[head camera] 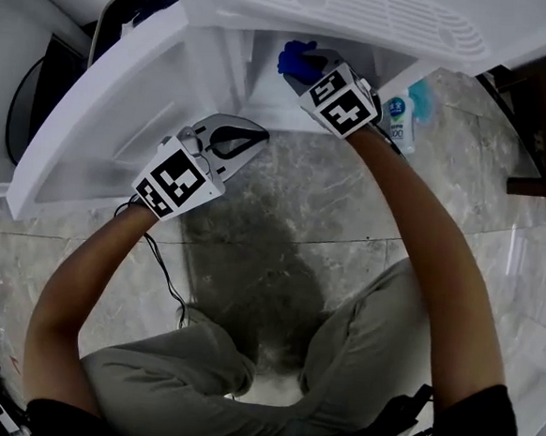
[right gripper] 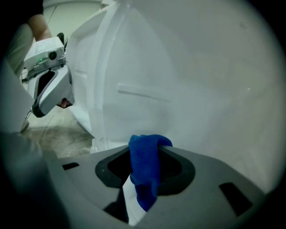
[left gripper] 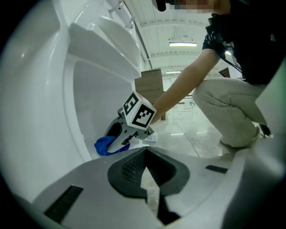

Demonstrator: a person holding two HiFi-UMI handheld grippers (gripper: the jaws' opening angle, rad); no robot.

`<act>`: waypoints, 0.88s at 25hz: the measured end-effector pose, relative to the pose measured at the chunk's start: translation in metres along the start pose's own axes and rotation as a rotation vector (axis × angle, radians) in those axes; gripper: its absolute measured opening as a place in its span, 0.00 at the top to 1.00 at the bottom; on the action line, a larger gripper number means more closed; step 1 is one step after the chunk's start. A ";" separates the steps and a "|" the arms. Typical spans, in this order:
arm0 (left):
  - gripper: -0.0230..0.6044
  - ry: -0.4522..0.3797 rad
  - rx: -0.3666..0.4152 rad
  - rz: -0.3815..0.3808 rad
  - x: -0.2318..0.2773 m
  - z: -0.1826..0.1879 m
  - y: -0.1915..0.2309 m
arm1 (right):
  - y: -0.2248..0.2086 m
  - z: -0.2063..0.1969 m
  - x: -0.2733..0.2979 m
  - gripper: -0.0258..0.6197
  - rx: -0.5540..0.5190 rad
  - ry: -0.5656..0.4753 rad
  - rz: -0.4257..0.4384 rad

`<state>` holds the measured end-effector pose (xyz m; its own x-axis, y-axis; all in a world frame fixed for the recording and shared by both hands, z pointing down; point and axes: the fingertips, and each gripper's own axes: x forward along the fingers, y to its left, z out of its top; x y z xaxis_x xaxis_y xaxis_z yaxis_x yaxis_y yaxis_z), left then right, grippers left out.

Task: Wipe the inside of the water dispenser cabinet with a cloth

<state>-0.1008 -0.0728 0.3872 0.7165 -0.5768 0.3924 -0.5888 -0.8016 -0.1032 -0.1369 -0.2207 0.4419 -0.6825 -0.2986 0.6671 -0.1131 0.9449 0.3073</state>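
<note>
Inside the white cabinet [right gripper: 201, 89], right gripper [right gripper: 144, 163] clamps a blue cloth [right gripper: 145, 179]; left gripper [left gripper: 149, 181] holds its fingers closed.

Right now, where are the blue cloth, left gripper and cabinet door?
blue cloth [right gripper: 145, 172], right gripper view, fold between jaws
left gripper [head camera: 260, 138], head view, jaw tips
cabinet door [head camera: 103, 105], head view, inner face

I squat on a grey stone floor [head camera: 284, 194]. The white cabinet [head camera: 210, 57] stands on it. A small white bottle [head camera: 400, 119] with a blue label sits on the floor just beside the cabinet.
</note>
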 end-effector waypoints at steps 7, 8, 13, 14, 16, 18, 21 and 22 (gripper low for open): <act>0.95 -0.004 -0.101 0.070 -0.036 0.013 -0.011 | 0.017 -0.006 0.045 0.76 -0.190 0.041 0.040; 0.95 0.001 -0.117 0.081 -0.042 0.012 -0.014 | 0.019 -0.004 0.054 0.76 -0.210 0.039 0.047; 0.95 0.046 -0.126 0.101 -0.061 0.005 -0.026 | -0.004 0.011 0.090 0.76 -0.205 0.031 -0.009; 0.95 0.051 -0.122 0.103 -0.060 0.004 -0.025 | -0.012 0.011 0.094 0.76 -0.192 0.027 -0.036; 0.95 0.051 -0.121 0.113 -0.059 0.005 -0.021 | -0.020 0.011 0.097 0.77 -0.171 0.010 -0.071; 0.95 0.039 -0.118 0.119 -0.057 0.010 -0.015 | -0.020 0.012 0.096 0.77 -0.163 -0.005 -0.085; 0.95 0.031 -0.104 0.119 -0.053 0.016 -0.011 | -0.001 0.015 0.087 0.77 -0.160 -0.017 -0.095; 0.95 0.028 -0.104 0.118 -0.051 0.016 -0.010 | 0.006 0.015 0.084 0.77 -0.167 -0.021 -0.105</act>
<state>-0.1258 -0.0380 0.3533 0.6299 -0.6603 0.4089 -0.7052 -0.7069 -0.0552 -0.2057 -0.2376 0.4897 -0.6886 -0.3897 0.6115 -0.0644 0.8728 0.4837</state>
